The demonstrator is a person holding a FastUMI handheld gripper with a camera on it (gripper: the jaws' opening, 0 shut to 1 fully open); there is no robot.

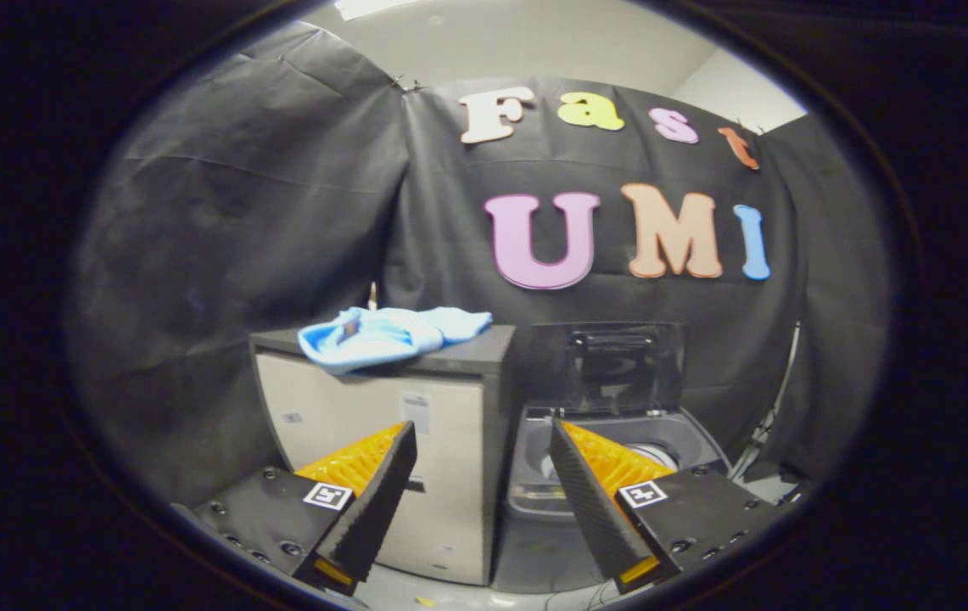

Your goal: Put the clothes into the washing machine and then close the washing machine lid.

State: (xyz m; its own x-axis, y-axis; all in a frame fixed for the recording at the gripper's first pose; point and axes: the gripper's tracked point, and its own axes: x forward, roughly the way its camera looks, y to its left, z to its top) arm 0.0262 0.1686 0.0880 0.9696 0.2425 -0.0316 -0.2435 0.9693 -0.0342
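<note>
A light blue garment (390, 335) lies crumpled on the dark top of a pale cabinet (365, 416), beyond the fingers and a little left of them. To the cabinet's right stands a grey top-loading washing machine (687, 433) with its dark see-through lid (607, 365) raised upright against the wall, the drum opening showing behind the right finger. My gripper (482, 437) is open, with nothing between its fingers, well short of both the garment and the machine.
Black cloth walls close in the booth behind and on both sides. Cables hang at the far right of the washing machine (776, 399). The pale floor (467, 598) shows below the fingers, in front of the cabinet.
</note>
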